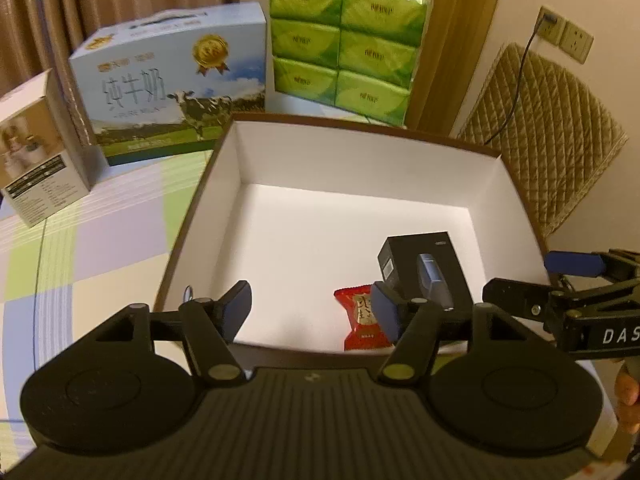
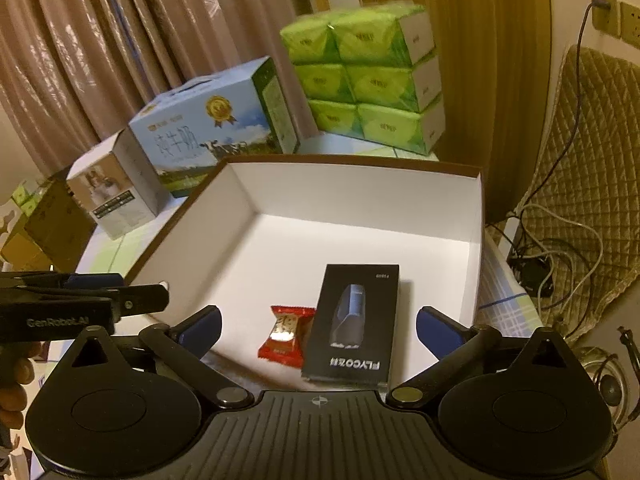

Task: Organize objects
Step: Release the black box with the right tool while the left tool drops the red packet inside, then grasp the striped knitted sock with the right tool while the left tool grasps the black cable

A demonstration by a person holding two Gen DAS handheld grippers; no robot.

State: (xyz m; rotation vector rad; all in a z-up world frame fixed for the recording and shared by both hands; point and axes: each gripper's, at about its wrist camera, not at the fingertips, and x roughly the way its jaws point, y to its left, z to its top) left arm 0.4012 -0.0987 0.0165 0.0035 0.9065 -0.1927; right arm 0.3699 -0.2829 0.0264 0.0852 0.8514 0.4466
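A large open box (image 1: 360, 168) (image 2: 360, 188), brown outside and white inside, sits on the table. In its near right part lie a black shaver box (image 1: 432, 252) (image 2: 354, 324) and, touching its left side, a red sweet wrapper (image 1: 362, 316) (image 2: 286, 330). My left gripper (image 1: 312, 308) hangs open over the box's near edge with nothing between its fingers; the wrapper lies below its right finger. My right gripper (image 2: 318, 326) stands wide open above the black box and the wrapper, touching neither. Each gripper shows at the edge of the other's view (image 1: 560, 280) (image 2: 104, 292).
Behind the box stand a blue milk carton (image 1: 168, 80) (image 2: 212, 132), a stack of green tissue packs (image 1: 344, 40) (image 2: 368, 80) and a small white carton (image 1: 36, 148) (image 2: 112, 188). A quilted cushion (image 1: 552, 132) and loose cables (image 2: 552, 248) lie at the right. Checked cloth (image 1: 100, 240) covers the table.
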